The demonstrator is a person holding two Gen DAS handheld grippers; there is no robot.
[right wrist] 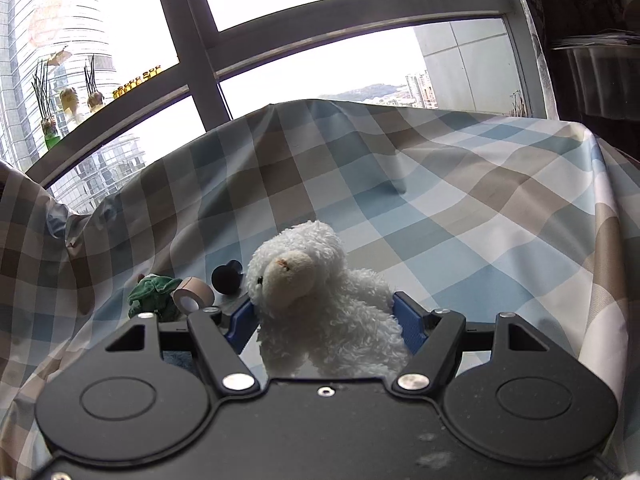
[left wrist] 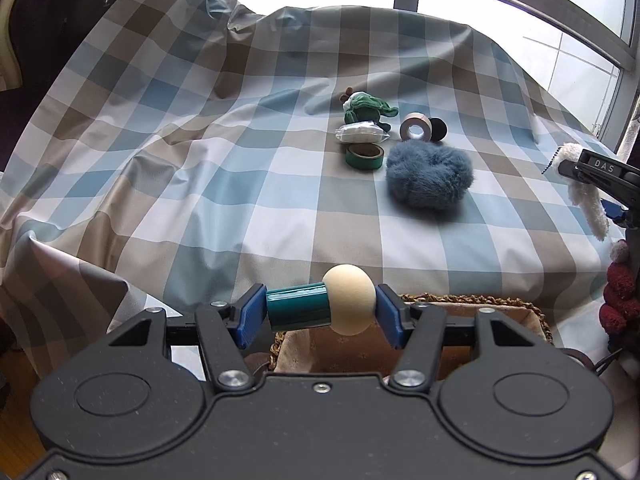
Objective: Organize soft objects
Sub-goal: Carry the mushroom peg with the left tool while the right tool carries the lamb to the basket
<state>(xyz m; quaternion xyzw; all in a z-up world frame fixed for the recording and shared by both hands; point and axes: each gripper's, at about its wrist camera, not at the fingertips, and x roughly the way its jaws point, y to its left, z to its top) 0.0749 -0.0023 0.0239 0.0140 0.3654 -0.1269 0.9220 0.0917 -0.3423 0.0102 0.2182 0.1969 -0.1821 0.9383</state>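
**Both grippers hold a soft object above the checked cloth**

The left gripper (left wrist: 321, 311) is closed on a small toy: a cream foam ball (left wrist: 349, 299) joined to a teal cylinder (left wrist: 298, 306). The two blue pads press it from both ends, so it lies crosswise between them. Just under and behind this toy is a woven basket (left wrist: 472, 301) with a beige cloth lining; the toy is above the near left part of the basket rim.

The right gripper (right wrist: 325, 318) is pinching a white plush lamb (right wrist: 316, 292). The body of the lamb is between the blue pads and its head rises over the left pad. In the left wrist view the same lamb (left wrist: 584, 192) hangs at the far right edge, to the right of the basket.

Farther than the basket, on the checked tablecloth (left wrist: 240, 184), some things lie in a group. A blue furry ball (left wrist: 430, 174) is the nearest to the basket. Just beside it, on its far left, is a green tape roll (left wrist: 364, 157). Behind the roll is a white packet (left wrist: 362, 133), and behind the packet a green plush toy (left wrist: 366, 106). A tan tape roll (left wrist: 415, 128) stands on its edge beyond the furry ball, with a black round object (left wrist: 439, 129) touching its right side.
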